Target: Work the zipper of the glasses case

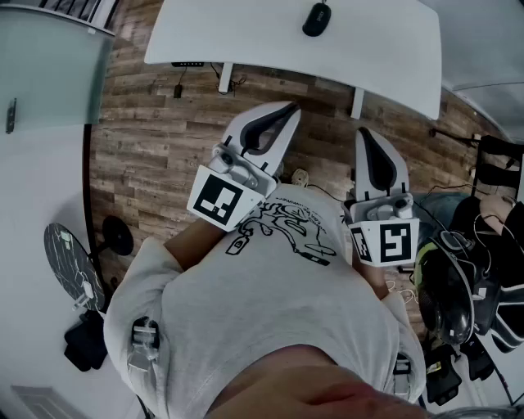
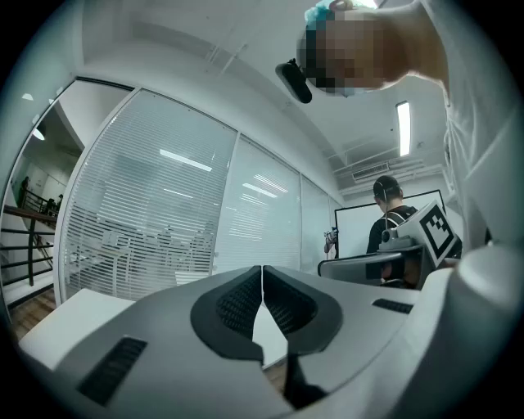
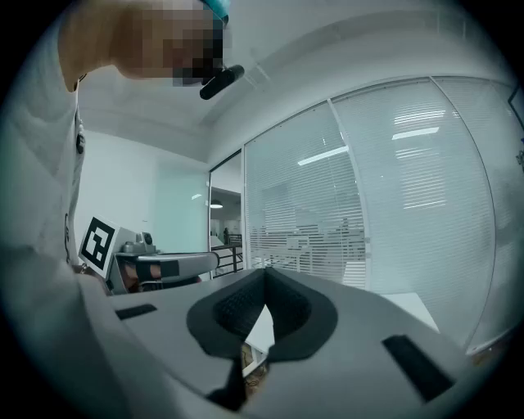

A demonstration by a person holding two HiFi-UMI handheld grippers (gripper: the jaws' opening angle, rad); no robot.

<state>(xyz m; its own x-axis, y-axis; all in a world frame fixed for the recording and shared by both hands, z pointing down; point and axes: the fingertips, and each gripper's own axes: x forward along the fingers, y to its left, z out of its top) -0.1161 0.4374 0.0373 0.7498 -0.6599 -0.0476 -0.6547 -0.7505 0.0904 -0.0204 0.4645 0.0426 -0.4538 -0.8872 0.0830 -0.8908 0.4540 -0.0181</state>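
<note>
**Both grippers held at chest height, jaws closed on nothing; glasses case not located**

1. Position. In the head view I see the left gripper point(image 1: 288, 113) and the right gripper point(image 1: 366, 135) held side by side in front of the person's white T-shirt point(image 1: 270, 311). Both point away from the body, above the wooden floor point(image 1: 155, 139). They are near each other but apart.

2. Left jaws. The left gripper view shows the two dark ribbed pads point(image 2: 237, 303) meeting at their tips in a thin vertical seam. Nothing lies between them.

3. Right jaws. The right gripper view shows the same condition: the pads point(image 3: 237, 307) touch at the tips and grip nothing.

4. Task item. I cannot find the glasses case in any of the three views, so I cannot say where it is or how its zipper stands.

5. Surroundings. A white desk point(image 1: 368, 49) stands ahead of the grippers and carries a black mouse point(image 1: 316, 18) near its far edge. Both gripper views look towards a glass partition point(image 2: 164, 213) fitted with blinds. A dark bag point(image 1: 446, 286) lies on the floor to the person's right.
</note>
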